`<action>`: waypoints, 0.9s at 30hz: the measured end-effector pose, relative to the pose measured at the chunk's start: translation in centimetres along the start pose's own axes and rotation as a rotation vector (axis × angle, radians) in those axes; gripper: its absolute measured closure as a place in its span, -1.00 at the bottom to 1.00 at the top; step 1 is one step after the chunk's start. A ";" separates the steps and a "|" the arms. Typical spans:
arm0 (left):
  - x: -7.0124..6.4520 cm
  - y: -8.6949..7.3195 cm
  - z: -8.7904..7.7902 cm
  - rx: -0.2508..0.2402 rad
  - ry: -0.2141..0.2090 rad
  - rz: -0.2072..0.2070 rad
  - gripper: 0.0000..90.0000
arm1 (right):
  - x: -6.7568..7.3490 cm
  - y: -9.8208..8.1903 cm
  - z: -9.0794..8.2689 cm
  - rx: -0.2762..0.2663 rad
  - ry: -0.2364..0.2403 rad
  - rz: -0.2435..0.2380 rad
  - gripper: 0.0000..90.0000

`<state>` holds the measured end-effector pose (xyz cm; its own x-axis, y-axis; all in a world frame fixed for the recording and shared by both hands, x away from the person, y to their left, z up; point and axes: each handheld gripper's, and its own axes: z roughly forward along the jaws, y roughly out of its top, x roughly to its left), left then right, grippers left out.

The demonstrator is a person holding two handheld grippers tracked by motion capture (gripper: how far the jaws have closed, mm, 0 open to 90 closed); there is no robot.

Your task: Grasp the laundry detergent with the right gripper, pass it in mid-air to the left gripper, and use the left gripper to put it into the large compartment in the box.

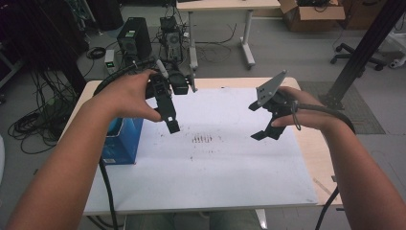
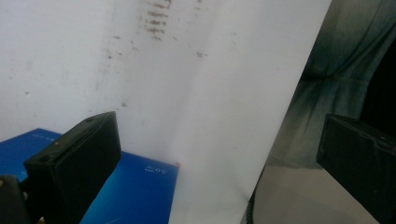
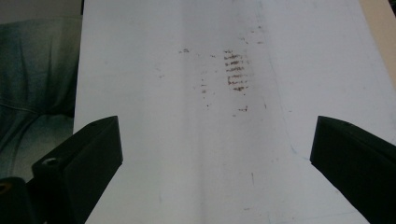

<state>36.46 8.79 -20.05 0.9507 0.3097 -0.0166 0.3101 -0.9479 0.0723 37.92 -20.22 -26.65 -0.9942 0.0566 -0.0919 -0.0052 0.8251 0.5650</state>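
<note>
A white sheet (image 1: pixel 215 167) covers most of the wooden table (image 1: pixel 318 153) and carries a patch of brown streaks (image 1: pixel 202 139) near its middle. At the table's left edge stands a blue box (image 1: pixel 122 141). My left gripper (image 1: pixel 171 123) hovers above the sheet just right of the box, open and holding nothing. In the left gripper view the left gripper (image 2: pixel 219 154) has its jaws wide apart over the blue box (image 2: pixel 135 191) and the sheet (image 2: pixel 210 93). My right gripper (image 1: pixel 258 121) hangs over the sheet's right part, open and holding nothing. In its own view the right gripper (image 3: pixel 215 154) frames the streaks (image 3: pixel 236 70).
Behind the table, computer towers (image 1: pixel 134 40) and tangled cables (image 1: pixel 28 124) sit on the floor. A second table (image 1: pixel 225 5), a cardboard box (image 1: pixel 311 14) and a chair base (image 1: pixel 356 55) stand farther back. A black post (image 1: pixel 364 50) leans at the right.
</note>
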 end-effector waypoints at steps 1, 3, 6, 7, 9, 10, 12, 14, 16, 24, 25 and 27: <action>0.0 0.0 0.4 0.008 -0.007 0.012 -0.99 | -0.1 0.1 0.1 0.013 0.005 -0.001 -0.94; 0.1 -0.1 0.9 0.029 -0.008 0.029 -0.99 | -0.2 0.2 0.4 0.026 0.009 -0.002 -0.94; 0.3 -0.1 1.4 0.043 -0.010 0.044 -0.99 | -0.5 0.3 0.7 0.043 0.020 -0.006 -0.94; 0.4 -0.1 1.6 0.045 -0.014 0.049 -0.99 | -0.5 0.3 0.8 0.046 0.025 -0.008 -0.94; 0.5 0.0 2.1 0.051 -0.017 0.067 -0.99 | -0.7 0.2 1.1 0.060 0.035 -0.008 -0.94; 0.5 0.1 2.2 0.052 -0.020 0.074 -0.99 | -0.8 0.1 1.2 0.065 0.039 -0.010 -0.93; 0.6 0.2 2.5 0.055 -0.020 0.083 -0.99 | -0.9 0.0 1.4 0.081 0.044 -0.011 -0.93; 0.6 0.4 2.7 0.060 -0.018 0.096 -0.99 | -1.0 -0.1 1.7 0.094 0.053 -0.013 -0.93; 0.5 0.6 3.0 0.062 -0.018 0.107 -0.99 | -1.0 -0.2 1.9 0.107 0.060 -0.015 -0.93; 0.5 1.1 3.5 0.080 -0.006 0.114 -0.99 | -0.9 -0.3 2.3 0.126 0.075 -0.018 -0.93; 0.5 1.1 3.4 0.083 -0.006 0.113 -0.99 | -0.9 -0.2 2.3 0.124 0.076 -0.024 -0.93; 0.5 1.1 3.4 0.079 -0.010 0.106 -0.99 | -0.9 -0.2 2.4 0.125 0.077 -0.023 -0.93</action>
<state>37.27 7.68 -23.34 0.9780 0.2072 -0.0229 0.2072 -0.9783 -0.0050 39.02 -19.09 -28.62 -0.9993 -0.0028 -0.0382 -0.0199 0.8893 0.4568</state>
